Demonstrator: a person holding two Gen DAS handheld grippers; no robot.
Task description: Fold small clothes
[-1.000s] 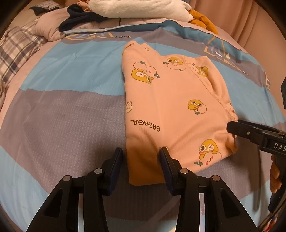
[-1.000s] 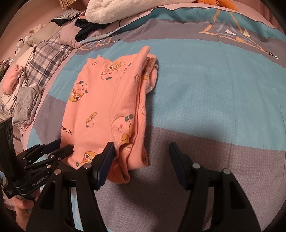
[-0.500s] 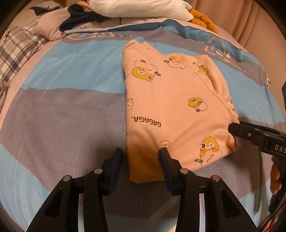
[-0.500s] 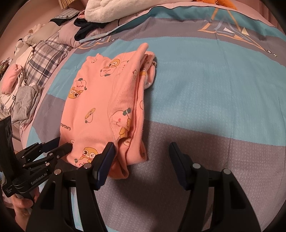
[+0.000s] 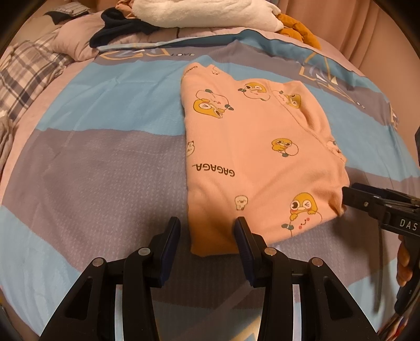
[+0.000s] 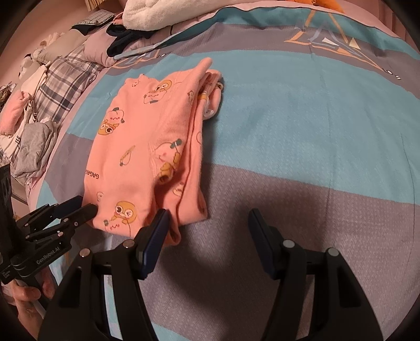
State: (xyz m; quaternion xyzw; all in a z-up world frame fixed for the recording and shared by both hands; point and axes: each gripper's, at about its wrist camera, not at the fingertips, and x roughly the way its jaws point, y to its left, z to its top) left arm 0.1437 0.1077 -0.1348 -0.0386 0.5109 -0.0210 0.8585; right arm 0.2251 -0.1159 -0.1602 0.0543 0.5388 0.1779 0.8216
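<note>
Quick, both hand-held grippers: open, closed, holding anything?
Left hand-held gripper: open, straddling the near corner of the pink garment, not clamped.
Right hand-held gripper: open, holding nothing.

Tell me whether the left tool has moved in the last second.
Yes: the left tool backed slightly away from the bedspread's blue-grey stripe edge, toward the person.

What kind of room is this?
Most likely a bedroom: the pink garment lies on a striped duvet, with pillows and a white blanket piled behind.
</note>
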